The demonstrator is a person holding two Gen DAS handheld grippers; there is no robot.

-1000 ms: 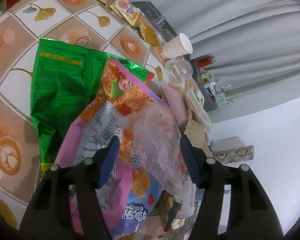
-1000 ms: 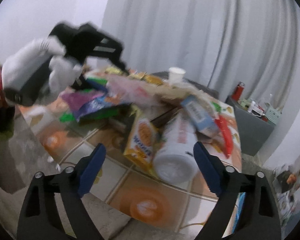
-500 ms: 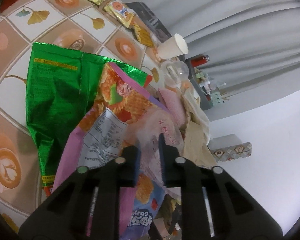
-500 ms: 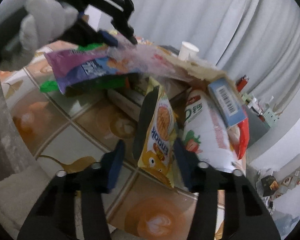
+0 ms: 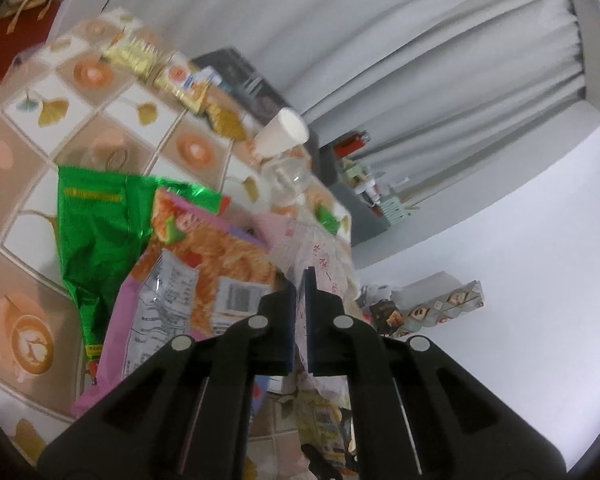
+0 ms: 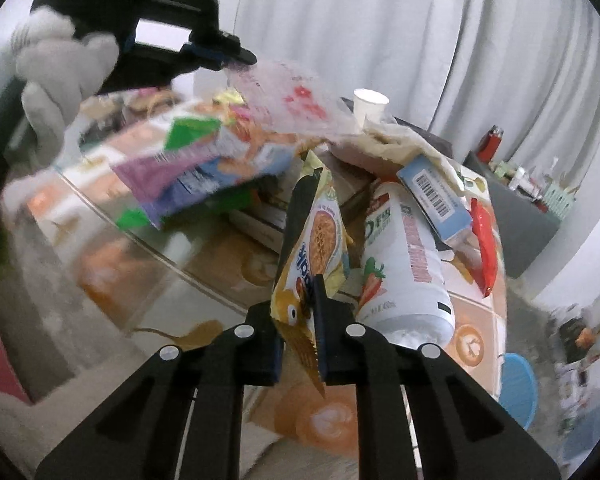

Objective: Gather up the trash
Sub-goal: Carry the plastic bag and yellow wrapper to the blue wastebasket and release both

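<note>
Pinching a clear plastic bag (image 5: 320, 264), the left gripper (image 5: 300, 280) is raised; the right gripper (image 6: 306, 292) clamps a yellow snack packet (image 6: 316, 240).

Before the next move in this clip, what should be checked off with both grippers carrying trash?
1. Left gripper shut on the clear plastic bag: ok.
2. Right gripper shut on the yellow snack packet: ok.
3. Packet free of the white bottle beside it: cannot tell.
4. Purple snack bag left on the table, not dragged along: cannot tell.
5. Bin in view for the drop: not ok.
</note>
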